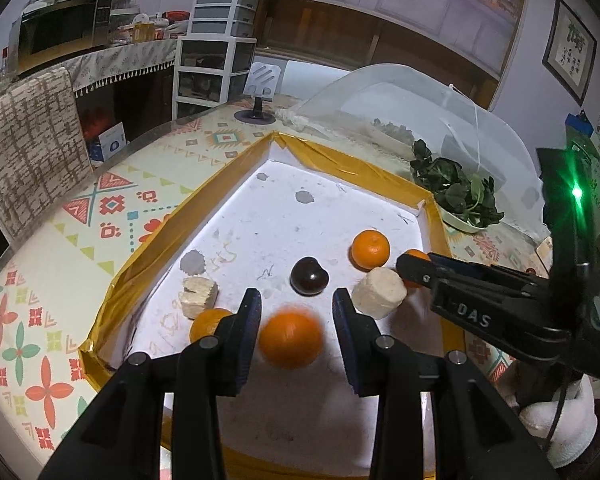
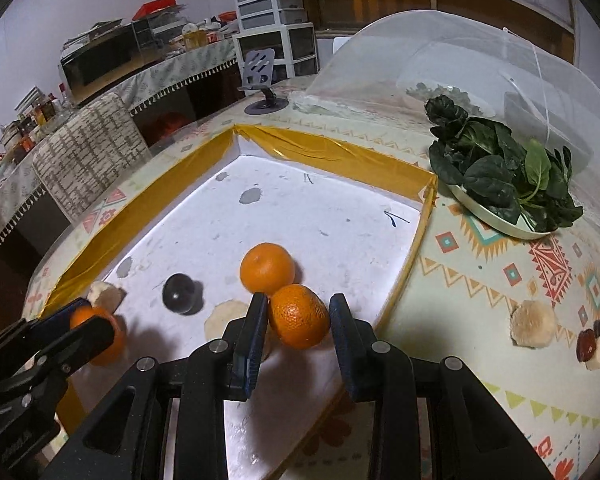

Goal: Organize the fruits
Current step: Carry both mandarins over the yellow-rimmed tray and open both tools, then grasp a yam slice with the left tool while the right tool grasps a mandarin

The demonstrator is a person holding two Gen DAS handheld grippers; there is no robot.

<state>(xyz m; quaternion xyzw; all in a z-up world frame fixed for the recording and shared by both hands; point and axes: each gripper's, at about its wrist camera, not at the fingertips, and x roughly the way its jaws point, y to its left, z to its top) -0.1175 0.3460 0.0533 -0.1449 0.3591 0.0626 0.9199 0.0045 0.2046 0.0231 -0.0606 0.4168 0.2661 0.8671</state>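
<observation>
Inside the yellow-edged tray [image 2: 340,152], our left gripper [image 1: 296,300] and right gripper [image 2: 298,304] each straddle an orange [image 1: 290,338] [image 2: 299,322], jaws wide, ungripped. Sorting appears barely started; fruits remain scattered.

Bright orange mandarins [image 2: 266,267] and a glossy dark plum [image 1: 308,275] lie on a white tray floor edged in mustard-yellow tape [image 2: 332,152]. The worktop [image 2: 480,360] is cream with red, teal and green geometric motifs. Spinach leaves [image 2: 496,168] are dark green.
</observation>
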